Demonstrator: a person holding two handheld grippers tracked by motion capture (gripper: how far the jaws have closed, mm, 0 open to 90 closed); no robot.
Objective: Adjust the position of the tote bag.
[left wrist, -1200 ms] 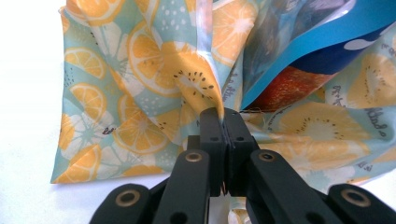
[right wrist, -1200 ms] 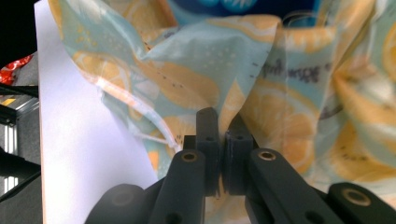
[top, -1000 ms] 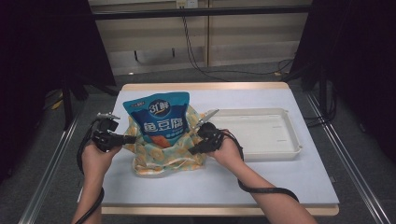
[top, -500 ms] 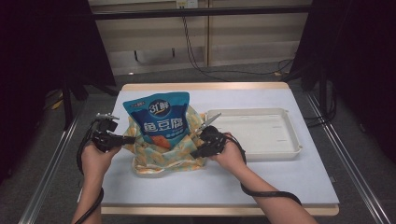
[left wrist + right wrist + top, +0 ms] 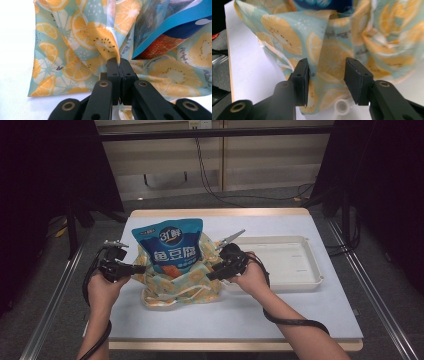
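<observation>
Blue pouch [image 5: 171, 246] reads "鱼豆腐"; citrus-print bag [image 5: 172, 287].

A cloth bag [image 5: 175, 285] printed with orange slices on pale teal sits left of the table's middle, its mouth open upward and its fabric slack and creased, with white handles trailing at its 6 o'clock edge. A blue snack pouch [image 5: 169, 245] with white lettering and an orange picture stands upright inside it, its upper half rising above the rim toward 12 o'clock. In the left gripper view a fold of the bag's rim is pinched tight, the pouch's blue edge [image 5: 175, 20] lying at 2 o'clock.
</observation>
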